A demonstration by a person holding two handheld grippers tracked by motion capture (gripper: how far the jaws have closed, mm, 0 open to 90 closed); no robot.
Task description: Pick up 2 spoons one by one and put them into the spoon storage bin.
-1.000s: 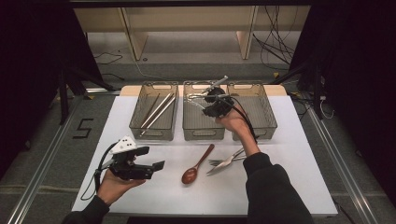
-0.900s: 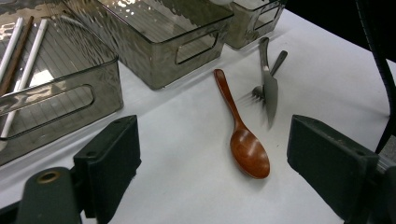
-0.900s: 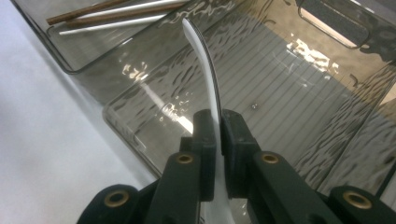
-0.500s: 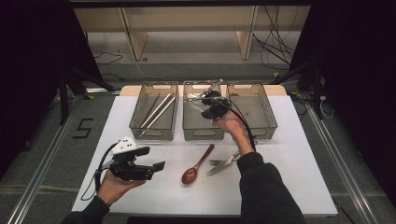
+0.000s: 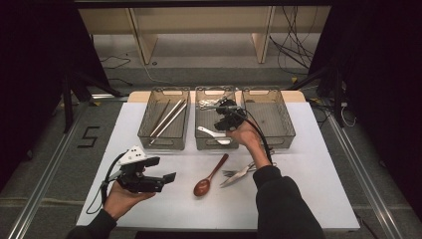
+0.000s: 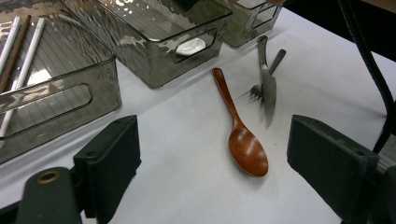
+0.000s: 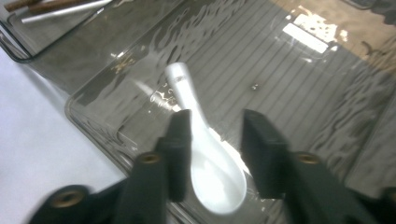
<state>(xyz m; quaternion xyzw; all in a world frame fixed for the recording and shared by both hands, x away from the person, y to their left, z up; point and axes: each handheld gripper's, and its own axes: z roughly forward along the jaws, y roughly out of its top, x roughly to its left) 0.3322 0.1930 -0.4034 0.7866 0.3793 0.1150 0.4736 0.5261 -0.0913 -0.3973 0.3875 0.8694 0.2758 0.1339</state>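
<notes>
Over the middle bin [image 5: 204, 142], the right gripper [image 7: 212, 135] has just been opening; the white soup spoon [image 7: 208, 161] lies released, so sorting continues.

The white ceramic spoon [image 7: 205, 154] is lying flat on the ribbed bottom of my middle smoky-clear bin [image 5: 201, 142], bowl facing up and close to the near wall. Its short handle angles toward the far-left side of the bin. It's glossy, plain white and kind of chunky, soup-spoon style.
</notes>
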